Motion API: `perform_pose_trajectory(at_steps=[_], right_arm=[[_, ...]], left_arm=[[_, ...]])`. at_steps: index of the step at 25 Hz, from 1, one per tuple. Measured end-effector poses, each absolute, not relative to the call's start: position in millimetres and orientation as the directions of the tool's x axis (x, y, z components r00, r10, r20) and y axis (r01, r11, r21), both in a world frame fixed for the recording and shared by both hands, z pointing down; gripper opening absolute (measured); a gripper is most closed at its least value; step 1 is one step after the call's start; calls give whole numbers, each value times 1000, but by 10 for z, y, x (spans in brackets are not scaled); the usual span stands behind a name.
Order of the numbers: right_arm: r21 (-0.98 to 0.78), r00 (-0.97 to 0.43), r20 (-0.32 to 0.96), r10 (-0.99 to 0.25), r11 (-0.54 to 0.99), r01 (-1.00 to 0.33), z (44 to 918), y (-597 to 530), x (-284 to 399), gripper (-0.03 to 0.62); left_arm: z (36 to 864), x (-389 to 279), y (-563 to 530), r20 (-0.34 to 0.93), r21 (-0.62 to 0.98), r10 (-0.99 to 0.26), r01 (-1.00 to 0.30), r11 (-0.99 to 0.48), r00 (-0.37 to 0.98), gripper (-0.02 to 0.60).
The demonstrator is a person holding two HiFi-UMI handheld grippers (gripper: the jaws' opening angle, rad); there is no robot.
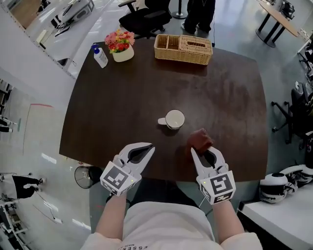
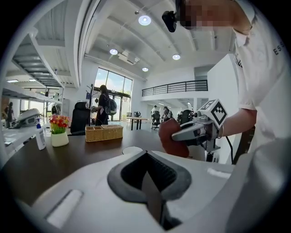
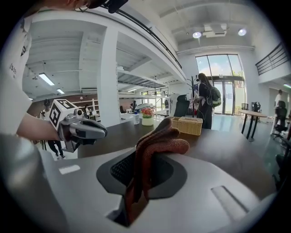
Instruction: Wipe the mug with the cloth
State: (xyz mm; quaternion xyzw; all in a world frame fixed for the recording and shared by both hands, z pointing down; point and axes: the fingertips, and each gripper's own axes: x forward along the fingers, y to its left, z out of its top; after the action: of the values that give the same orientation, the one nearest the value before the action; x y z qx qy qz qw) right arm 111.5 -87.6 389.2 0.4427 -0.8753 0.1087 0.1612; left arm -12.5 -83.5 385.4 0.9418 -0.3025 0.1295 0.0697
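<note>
A white mug stands upright on the dark brown table, handle to the left; its rim peeks over the jaws in the left gripper view. My right gripper is shut on a reddish-brown cloth, bunched above its jaws, just right of and nearer than the mug. My left gripper sits at the table's near edge, left of the mug, shut with nothing in it. The cloth and the right gripper also show in the left gripper view.
At the far edge stand a wicker basket, a white pot of flowers and a pump bottle. Office chairs and a standing person are beyond the table. A bin sits on the floor at left.
</note>
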Motion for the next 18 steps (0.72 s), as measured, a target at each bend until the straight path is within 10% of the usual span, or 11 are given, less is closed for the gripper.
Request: perform_pose_trajectory(at_steps=[12, 18], right_arm=[[-158, -565, 492, -663, 570, -806, 4548, -1432, 1015, 80], [-209, -605, 510, -612, 594, -777, 4775, -1553, 877, 80]], left_arm=[[4554, -113, -1653, 334, 88, -458, -511, -855, 824, 2], [4865, -70, -2004, 349, 100, -401, -459, -883, 847, 106]])
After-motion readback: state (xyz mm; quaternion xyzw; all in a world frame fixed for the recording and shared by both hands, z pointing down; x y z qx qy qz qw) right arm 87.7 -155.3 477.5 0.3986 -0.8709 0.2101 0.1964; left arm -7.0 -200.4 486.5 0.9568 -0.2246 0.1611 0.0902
